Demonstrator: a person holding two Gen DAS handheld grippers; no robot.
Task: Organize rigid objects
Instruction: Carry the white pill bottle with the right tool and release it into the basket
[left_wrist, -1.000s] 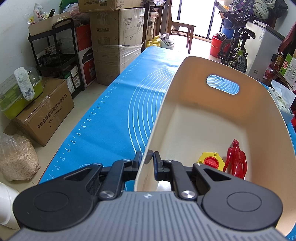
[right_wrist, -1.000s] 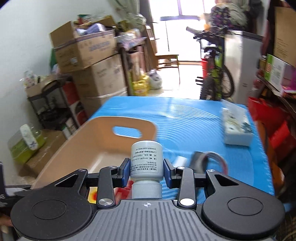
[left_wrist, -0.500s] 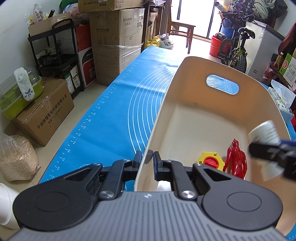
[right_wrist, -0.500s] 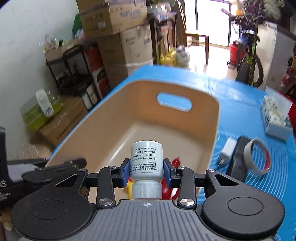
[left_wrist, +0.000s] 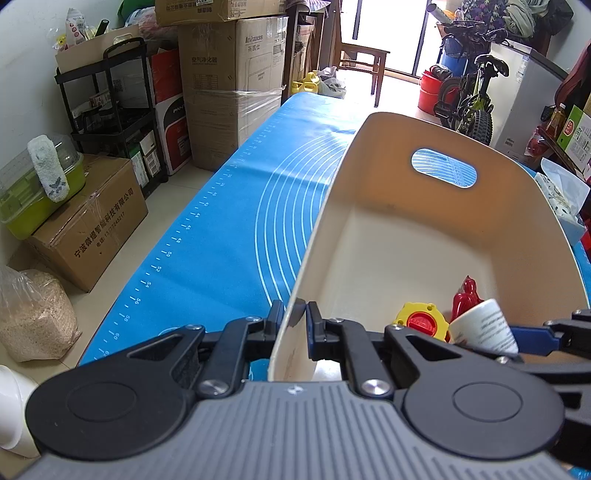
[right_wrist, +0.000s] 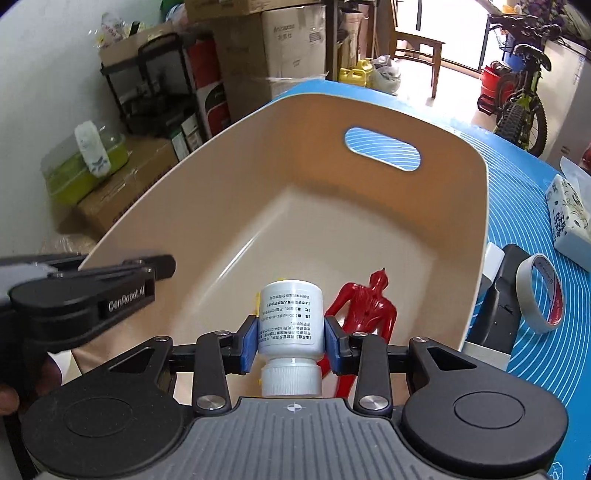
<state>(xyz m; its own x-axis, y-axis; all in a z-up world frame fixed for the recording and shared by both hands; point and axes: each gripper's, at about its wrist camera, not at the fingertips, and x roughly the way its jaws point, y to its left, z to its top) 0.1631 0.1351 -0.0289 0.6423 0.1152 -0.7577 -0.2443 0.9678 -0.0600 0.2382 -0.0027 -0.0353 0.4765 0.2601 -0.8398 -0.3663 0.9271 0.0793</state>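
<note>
A beige bin (left_wrist: 436, 229) (right_wrist: 258, 192) stands on the blue mat. My left gripper (left_wrist: 295, 319) is shut on the bin's near rim. My right gripper (right_wrist: 290, 341) is shut on a white pill bottle (right_wrist: 290, 321), cap toward the camera, held low inside the bin; the bottle also shows in the left wrist view (left_wrist: 484, 326). A red figure (right_wrist: 364, 306) (left_wrist: 466, 299) and a yellow and red disc (left_wrist: 421, 321) lie on the bin floor, just beyond the bottle. The disc is mostly hidden in the right wrist view.
A tape roll (right_wrist: 541, 293), a black device (right_wrist: 506, 295), a white charger (right_wrist: 493, 258) and a tissue pack (right_wrist: 570, 218) lie on the mat (left_wrist: 229, 236) right of the bin. Boxes (left_wrist: 229, 92), a black shelf (left_wrist: 110, 118) and a bicycle (left_wrist: 469, 99) stand around the table.
My right gripper has moved with the bottle from above the mat, over the bin's right rim and down inside it. The left gripper has stayed clamped on the rim.
</note>
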